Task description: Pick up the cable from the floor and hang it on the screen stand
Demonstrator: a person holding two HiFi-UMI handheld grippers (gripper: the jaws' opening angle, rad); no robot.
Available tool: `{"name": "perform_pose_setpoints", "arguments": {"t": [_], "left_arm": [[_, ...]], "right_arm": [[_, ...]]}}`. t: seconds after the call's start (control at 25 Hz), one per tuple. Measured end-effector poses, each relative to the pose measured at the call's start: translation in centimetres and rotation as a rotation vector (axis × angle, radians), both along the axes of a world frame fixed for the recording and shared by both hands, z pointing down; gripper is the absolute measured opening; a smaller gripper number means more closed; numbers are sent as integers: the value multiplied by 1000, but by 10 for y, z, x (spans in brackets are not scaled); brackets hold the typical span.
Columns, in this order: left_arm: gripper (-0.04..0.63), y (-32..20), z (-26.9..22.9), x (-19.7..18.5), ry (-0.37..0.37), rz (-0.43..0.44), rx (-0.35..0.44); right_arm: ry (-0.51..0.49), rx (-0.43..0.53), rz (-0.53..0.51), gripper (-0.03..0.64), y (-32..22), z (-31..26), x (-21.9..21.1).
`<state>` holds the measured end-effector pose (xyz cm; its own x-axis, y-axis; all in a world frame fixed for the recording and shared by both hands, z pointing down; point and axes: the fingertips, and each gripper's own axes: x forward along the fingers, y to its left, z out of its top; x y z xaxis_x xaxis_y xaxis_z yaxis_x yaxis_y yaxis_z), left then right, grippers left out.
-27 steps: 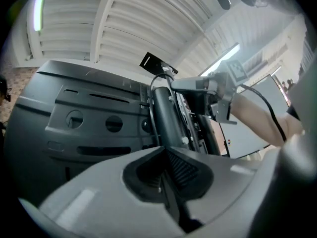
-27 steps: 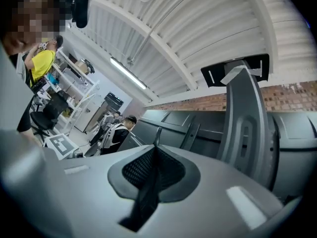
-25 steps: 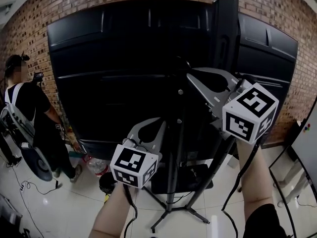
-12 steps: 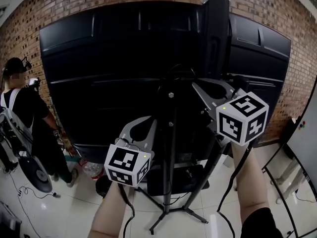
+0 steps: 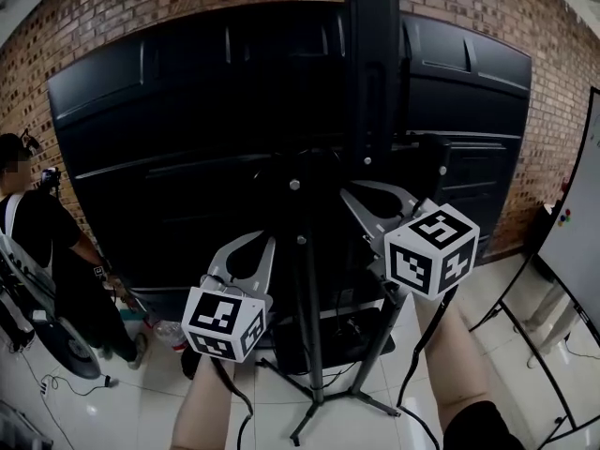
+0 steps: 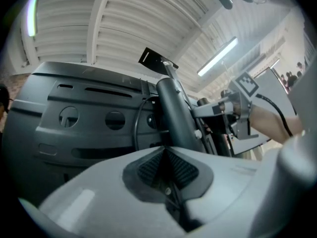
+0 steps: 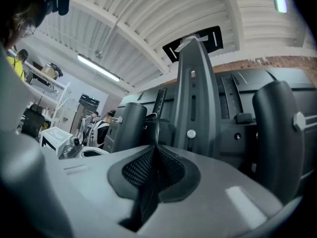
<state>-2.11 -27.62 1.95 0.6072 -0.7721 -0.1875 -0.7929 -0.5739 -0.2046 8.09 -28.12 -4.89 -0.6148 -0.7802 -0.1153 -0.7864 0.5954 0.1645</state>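
Right gripper view shows the cable (image 7: 151,133) as a dark strand between the pads of the right claw (image 7: 155,151), which is clamped shut on it. The strand rises from the pads toward the screen stand (image 7: 195,98) just ahead.

Left gripper view shows a thin black wire loop (image 6: 136,128) curving beside the stand's slanted pole. The left claw (image 6: 164,155) has its pads pressed together, and I cannot tell whether any strand lies in the slit between them.

From the head view, both claws are raised at the stand's centre pole. The right one is higher and to the right of the pole, and the left one is lower and to its left.

Close behind the stand is the big black back of the screen (image 5: 187,139), and behind that a brick wall (image 5: 112,7). The stand's legs spread on the pale tiled floor (image 5: 141,401). A person (image 5: 37,242) in a dark shirt stands at the far left, and a whiteboard (image 5: 577,223) on a frame shows at the right edge.
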Motion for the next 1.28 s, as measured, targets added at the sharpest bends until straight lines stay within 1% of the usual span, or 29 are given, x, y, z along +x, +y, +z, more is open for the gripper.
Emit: {"name": "perform_pose_setpoints", "arguments": {"t": [0.12,0.36,0.48,0.72,0.84,0.92,1.08,1.28], "left_arm": [[5,1,1,3,12,9,-4],[5,7,4,-2,12,7,-3],[5,14,8,-5,15,4,15],[5,23,11,-13,1,-11,59],[5,29,15,-18,2,-16,62],[5,31,15,-24,17,-32,74],[5,39,12,-34,67,-79,120],[5,48,20,-39,69,-101,109]], "right_arm": [[-13,-12,-10,15,1,8,1],[-23,-27,-30,15,4,19,-3],[-33,-3,-36,17,7,21,-5],[-92,61,-32,17,10,18,-8],[-140,94,-31,18,14,15,-8],[-172,114,-29,21,16,15,-7],[-165,155,14,44,22,19,1],[-162,153,16,91,32,28,8]]}}
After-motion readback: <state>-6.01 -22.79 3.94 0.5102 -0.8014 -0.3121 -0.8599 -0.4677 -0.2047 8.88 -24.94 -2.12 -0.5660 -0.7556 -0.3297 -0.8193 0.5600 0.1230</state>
